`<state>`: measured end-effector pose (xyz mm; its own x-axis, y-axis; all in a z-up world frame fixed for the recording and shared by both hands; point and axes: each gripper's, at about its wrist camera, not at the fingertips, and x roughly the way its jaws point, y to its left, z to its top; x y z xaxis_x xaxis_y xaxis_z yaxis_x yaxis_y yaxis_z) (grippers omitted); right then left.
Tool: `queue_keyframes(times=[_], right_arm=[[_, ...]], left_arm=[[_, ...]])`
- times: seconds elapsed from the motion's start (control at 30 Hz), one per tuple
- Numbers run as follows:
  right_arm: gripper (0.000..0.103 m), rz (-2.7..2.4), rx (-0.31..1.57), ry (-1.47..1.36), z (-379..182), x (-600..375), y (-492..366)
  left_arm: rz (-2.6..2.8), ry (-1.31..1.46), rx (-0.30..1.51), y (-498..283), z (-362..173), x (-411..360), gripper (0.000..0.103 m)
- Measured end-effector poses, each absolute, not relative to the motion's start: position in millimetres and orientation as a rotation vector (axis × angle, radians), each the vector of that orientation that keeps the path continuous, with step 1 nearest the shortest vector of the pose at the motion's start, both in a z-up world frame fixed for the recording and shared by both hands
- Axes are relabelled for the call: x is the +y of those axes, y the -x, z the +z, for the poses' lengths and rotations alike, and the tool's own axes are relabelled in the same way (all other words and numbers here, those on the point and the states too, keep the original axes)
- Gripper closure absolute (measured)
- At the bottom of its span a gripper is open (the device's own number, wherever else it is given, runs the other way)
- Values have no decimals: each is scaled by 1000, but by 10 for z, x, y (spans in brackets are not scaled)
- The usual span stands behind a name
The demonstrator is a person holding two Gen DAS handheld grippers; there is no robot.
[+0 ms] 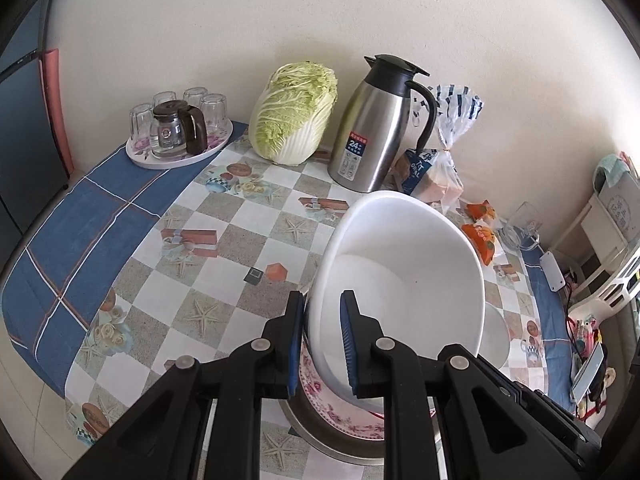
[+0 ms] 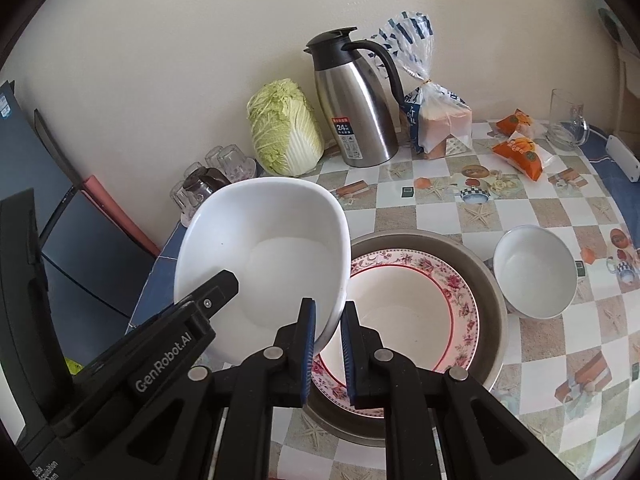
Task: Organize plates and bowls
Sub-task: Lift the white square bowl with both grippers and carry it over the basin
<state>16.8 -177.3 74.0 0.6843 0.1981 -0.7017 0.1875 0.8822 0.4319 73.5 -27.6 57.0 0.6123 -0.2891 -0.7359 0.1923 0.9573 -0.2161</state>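
Bowl status: large white bowl (image 2: 260, 256) is off the counter (image 1: 224, 240), tilted, with both my jaws clenched on its rim. Left gripper (image 1: 320, 344) pinches the rim at one side, right gripper (image 2: 327, 354) at the opposite side. Bowl hangs partly above the floral plate (image 2: 460, 304), which sits inside the steel basin (image 2: 488, 312). Small white bowl (image 2: 536, 276) stands on the counter just beside the basin. Cabbage (image 1: 294, 114), steel thermos (image 1: 372, 128), bread bag (image 2: 440, 120) line the wall; tray of glasses (image 1: 180, 152) at the far corner.
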Motion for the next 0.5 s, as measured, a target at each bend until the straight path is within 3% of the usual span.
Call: queue_keyframes(times=[0.5], right_arm=[[89, -31, 790, -551, 780, -2203, 134]], left_arm=[[-330, 73, 855, -542, 636, -707, 84]])
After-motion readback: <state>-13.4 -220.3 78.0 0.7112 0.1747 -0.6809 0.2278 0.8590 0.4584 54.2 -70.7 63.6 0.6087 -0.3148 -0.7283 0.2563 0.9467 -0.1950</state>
